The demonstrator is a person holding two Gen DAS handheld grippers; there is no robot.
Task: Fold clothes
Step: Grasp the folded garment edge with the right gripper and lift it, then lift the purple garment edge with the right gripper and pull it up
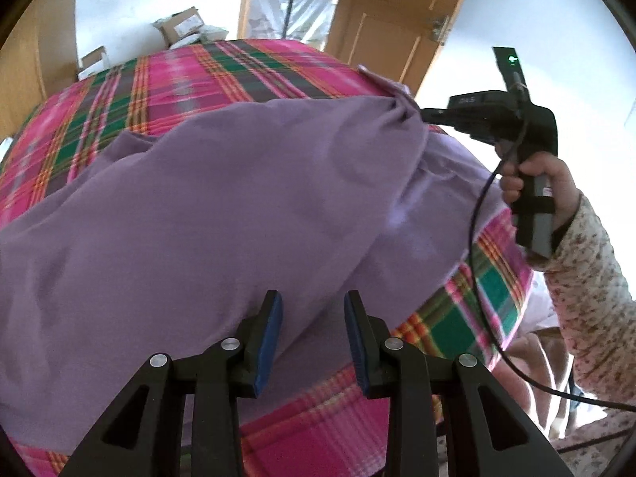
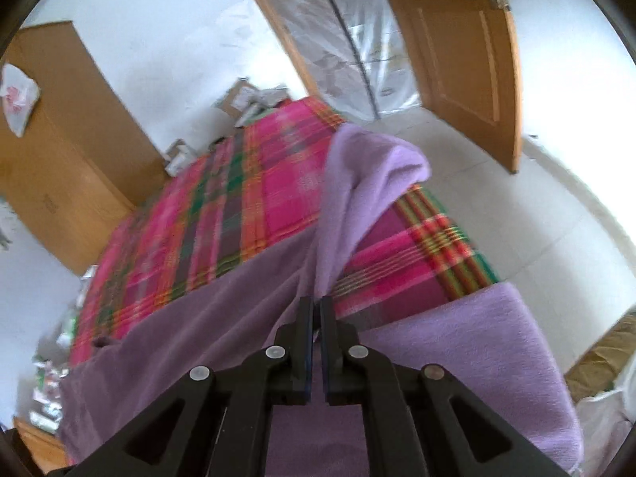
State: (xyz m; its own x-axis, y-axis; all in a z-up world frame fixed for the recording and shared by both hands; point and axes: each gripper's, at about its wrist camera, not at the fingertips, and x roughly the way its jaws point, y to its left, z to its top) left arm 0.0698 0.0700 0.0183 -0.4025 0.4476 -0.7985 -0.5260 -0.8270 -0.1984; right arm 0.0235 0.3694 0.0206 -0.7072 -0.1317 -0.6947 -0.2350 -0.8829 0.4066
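Note:
A purple garment [image 1: 238,198] lies spread over a bed with a pink and green plaid cover [image 1: 179,79]. My left gripper [image 1: 314,306] hovers over the garment's near part with its blue pads apart, and I see no cloth pinched between them. At the upper right my right gripper [image 1: 423,113], held by a hand [image 1: 532,175] in a floral sleeve, is shut on a bunched fold of the garment and holds it up. In the right wrist view the right gripper [image 2: 317,304] has its jaws almost together on the purple garment [image 2: 222,318], which rises from them in a raised fold above the plaid cover [image 2: 238,198].
A wooden door [image 1: 389,20] stands open behind the bed beside a plastic-covered doorway. Cardboard boxes [image 1: 183,26] sit past the bed's far edge. A wooden wardrobe [image 2: 59,139] stands at the left wall. A black cable [image 1: 477,258] hangs from the right gripper.

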